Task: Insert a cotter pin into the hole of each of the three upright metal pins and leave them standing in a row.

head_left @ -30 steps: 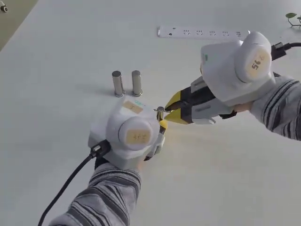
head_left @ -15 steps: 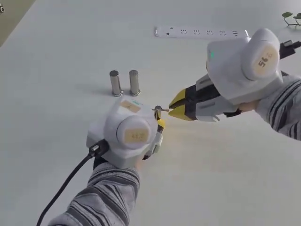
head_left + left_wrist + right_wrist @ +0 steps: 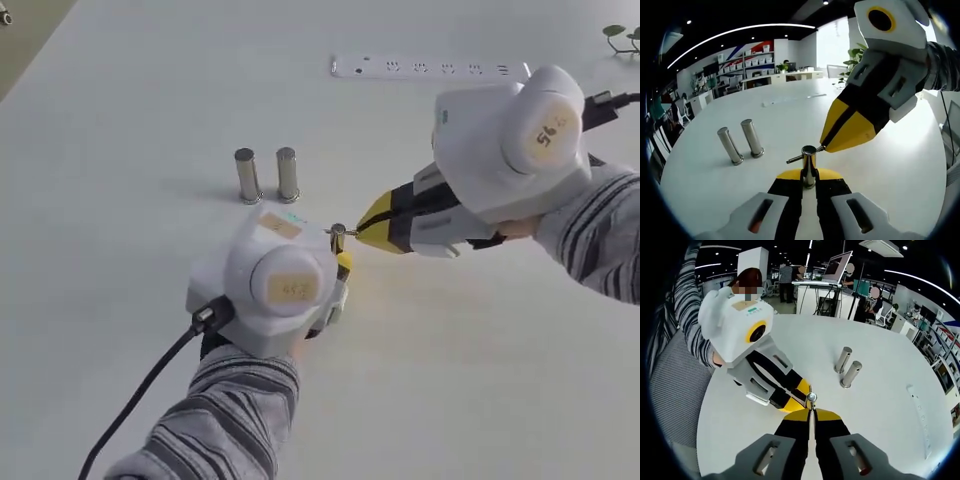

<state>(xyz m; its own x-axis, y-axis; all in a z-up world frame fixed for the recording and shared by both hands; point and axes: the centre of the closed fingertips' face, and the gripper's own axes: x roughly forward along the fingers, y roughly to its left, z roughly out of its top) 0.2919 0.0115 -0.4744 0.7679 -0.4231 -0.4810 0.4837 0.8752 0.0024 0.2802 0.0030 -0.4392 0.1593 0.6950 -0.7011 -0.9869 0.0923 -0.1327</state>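
My left gripper (image 3: pixel 343 262) (image 3: pixel 809 176) is shut on an upright metal pin (image 3: pixel 338 237) (image 3: pixel 809 165), gripping its lower part. A thin cotter pin (image 3: pixel 794 159) runs through the hole near the pin's top, and its end sticks out on the far side. From the right, my right gripper (image 3: pixel 361 232) (image 3: pixel 811 413) is shut on the cotter pin's other end, with its yellow tips right beside the pin top (image 3: pixel 811 397). Two more metal pins (image 3: pixel 245 176) (image 3: pixel 288 175) stand upright side by side behind the left gripper; they are also the two pins (image 3: pixel 730 146) (image 3: pixel 752 138) in the left gripper view.
A white power strip (image 3: pixel 430 68) lies at the far side of the white table (image 3: pixel 120 250). A black cable (image 3: pixel 140 395) trails from the left gripper toward the near edge. People, desks and screens stand beyond the table in the right gripper view.
The right gripper's tips drew back slightly from the held pin, then closed in again. The left gripper and the two standing pins stayed put.
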